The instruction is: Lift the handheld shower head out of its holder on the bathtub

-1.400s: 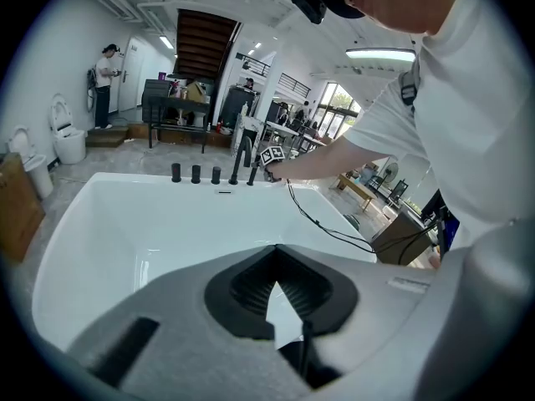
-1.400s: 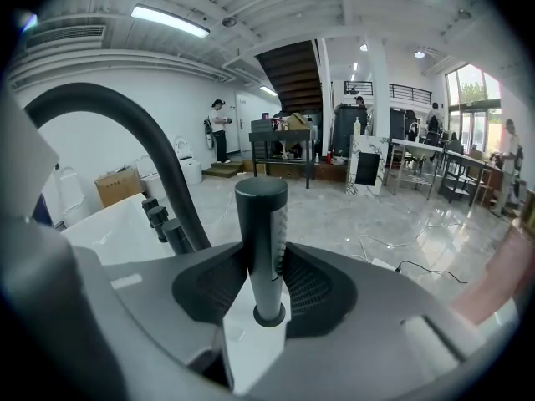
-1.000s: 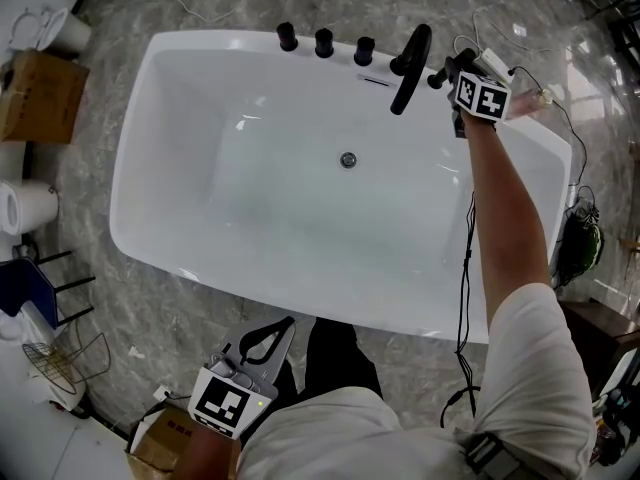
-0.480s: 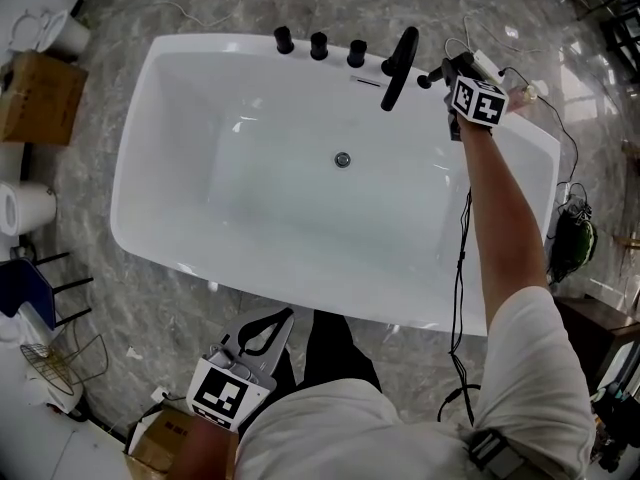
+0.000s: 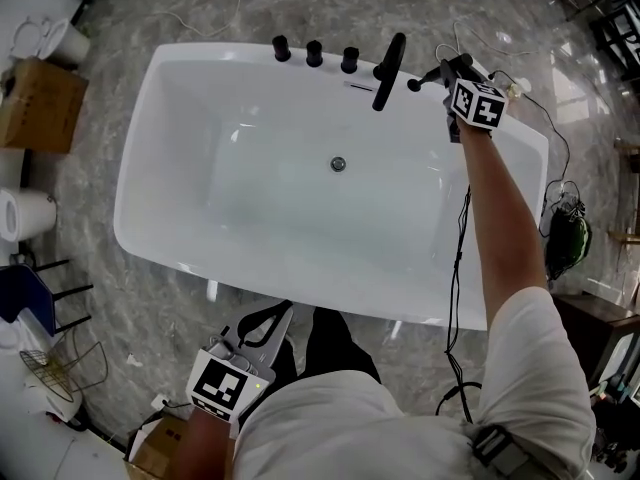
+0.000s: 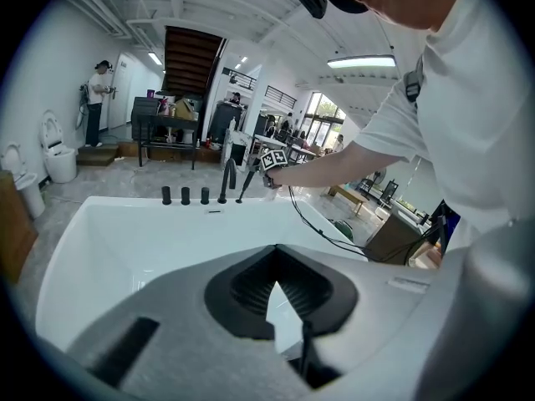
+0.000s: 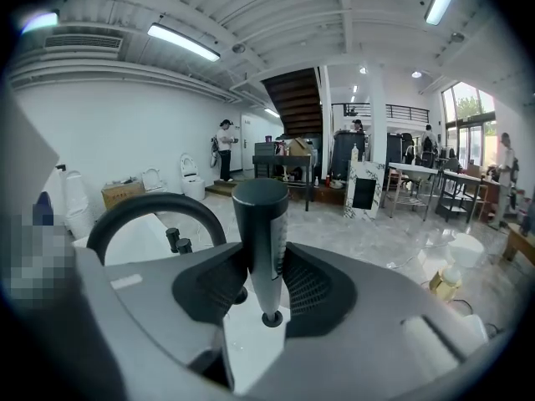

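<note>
Standing upright between the jaws of the right gripper (image 7: 261, 256), the handheld shower head (image 7: 260, 224) is clasped on both sides by the ribbed pads. It is held at the far rim of the bathtub (image 5: 135, 168), in the upper right of the head view. Its tapered lower end is seen just above the white rim. Whether it is wholly out of its holder cannot be told, and the holder itself is not made out. The left gripper (image 6: 274, 261) is kept low at the bottom of the head view, its jaws brought together on nothing.

A slip is the chief risk: the body is smooth and narrows downward, so it could slide through the pads if the pull is tilted. If a hose is attached below, which is not shown, the head could be dragged askew by it.

An arched black spout (image 5: 389, 71) stands just beside the shower head, to its left, and could be struck by a sideways swing. Three black knobs (image 5: 314, 52) are set further left along the same rim, well apart from the grip. A black cable (image 5: 455, 298) hangs from the right arm across the tub's right end and could be caught on the rim.
</note>
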`<state>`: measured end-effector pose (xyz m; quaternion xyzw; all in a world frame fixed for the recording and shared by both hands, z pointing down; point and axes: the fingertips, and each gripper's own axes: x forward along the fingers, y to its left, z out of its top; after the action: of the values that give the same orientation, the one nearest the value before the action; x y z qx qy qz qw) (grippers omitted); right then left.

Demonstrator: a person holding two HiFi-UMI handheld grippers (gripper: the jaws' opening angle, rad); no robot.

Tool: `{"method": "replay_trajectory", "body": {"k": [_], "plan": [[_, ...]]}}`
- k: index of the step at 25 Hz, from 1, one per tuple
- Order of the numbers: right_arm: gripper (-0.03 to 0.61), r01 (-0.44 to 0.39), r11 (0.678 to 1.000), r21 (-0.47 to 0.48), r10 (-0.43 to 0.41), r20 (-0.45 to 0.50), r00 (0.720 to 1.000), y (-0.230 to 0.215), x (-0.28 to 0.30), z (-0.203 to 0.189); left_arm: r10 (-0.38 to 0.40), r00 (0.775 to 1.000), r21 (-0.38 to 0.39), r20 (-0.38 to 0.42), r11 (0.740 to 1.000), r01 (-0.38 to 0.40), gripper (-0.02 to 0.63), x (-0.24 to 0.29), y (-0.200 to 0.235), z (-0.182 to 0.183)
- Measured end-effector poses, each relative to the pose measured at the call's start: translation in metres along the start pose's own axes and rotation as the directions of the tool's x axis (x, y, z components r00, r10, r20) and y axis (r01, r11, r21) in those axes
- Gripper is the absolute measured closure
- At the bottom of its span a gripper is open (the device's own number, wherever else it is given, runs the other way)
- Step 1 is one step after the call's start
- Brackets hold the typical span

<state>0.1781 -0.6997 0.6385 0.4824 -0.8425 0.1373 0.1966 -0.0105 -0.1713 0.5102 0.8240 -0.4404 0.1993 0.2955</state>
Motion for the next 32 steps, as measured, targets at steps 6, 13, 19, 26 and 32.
{"method": "replay_trajectory", "body": {"k": [6,13,19,26,32], "plan": [[0.434,-0.013,1.0,-0.012,0.013,0.027,1.0,0.008,-0.027,0.02,-0.016,1.0,0.025,0.011,1.0,0.016,0.607,-0.011,-0.009,0.005],[0.434,-0.023,0.999,-0.032,0.026,0.075,0.997,0.024,-0.061,0.051,-0.006,1.0,0.042,0.019,0.999,0.005,0.607,-0.029,-0.016,0.01],[0.434,-0.026,0.999,-0.048,0.031,0.103,0.994,0.037,-0.094,0.072,-0.001,1.0,0.052,0.026,0.999,-0.001,0.607,-0.048,-0.022,0.006],[0.434,-0.023,0.997,-0.073,0.034,0.144,0.989,0.045,-0.138,0.1,0.001,1.0,0.072,0.03,0.997,-0.003,0.607,-0.066,-0.034,0.002],[0.434,-0.03,0.995,-0.091,0.046,0.178,0.983,0.059,-0.174,0.118,-0.007,1.0,0.086,0.025,0.996,0.005,0.607,-0.079,-0.041,-0.005]]}}
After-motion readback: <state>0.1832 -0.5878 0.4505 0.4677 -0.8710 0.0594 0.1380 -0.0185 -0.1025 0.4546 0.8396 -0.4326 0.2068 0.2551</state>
